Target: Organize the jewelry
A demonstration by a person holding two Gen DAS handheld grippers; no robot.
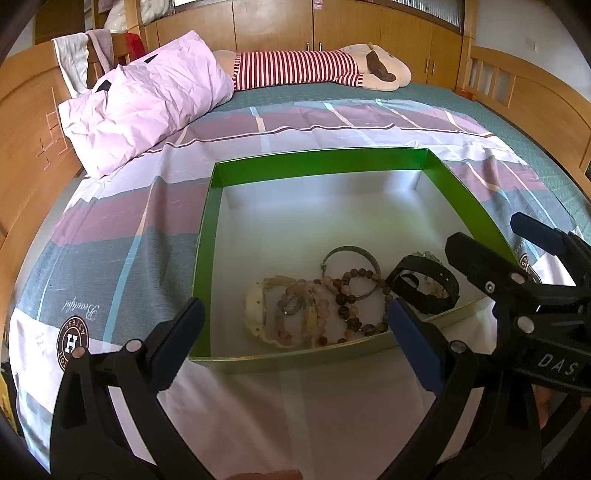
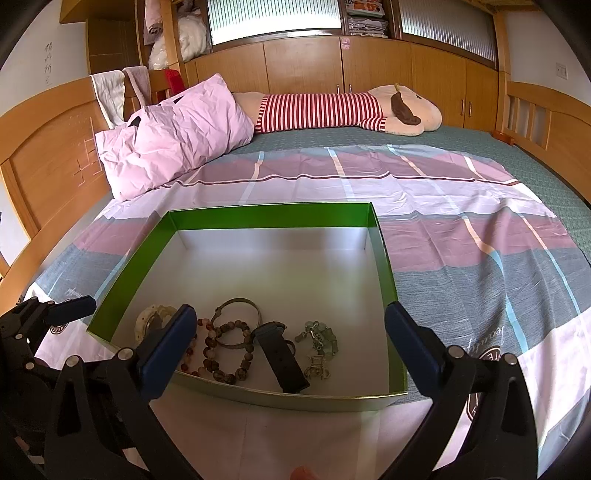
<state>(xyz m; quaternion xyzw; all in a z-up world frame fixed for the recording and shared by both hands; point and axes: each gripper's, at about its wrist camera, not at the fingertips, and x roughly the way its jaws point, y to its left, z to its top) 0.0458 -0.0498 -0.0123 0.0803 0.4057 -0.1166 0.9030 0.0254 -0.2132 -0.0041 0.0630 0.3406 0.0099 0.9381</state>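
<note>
left claw (image 1: 295, 325) wide open, empty | right claw (image 2: 290, 332) wide open, empty | beaded bracelets (image 2: 225, 354), metal bangle (image 2: 238, 306) ahead in square green-rimmed box (image 2: 269, 216)

bed: wooden headboard (image 2: 48, 147), striped sheet (image 2: 443, 206), pink pillow (image 2: 177, 136)
plush: striped-shirt dog (image 2: 343, 110) at far edge
wall: wooden cabinets (image 2: 303, 62); frosted windows (image 2: 273, 16) above
light: daylight
</note>
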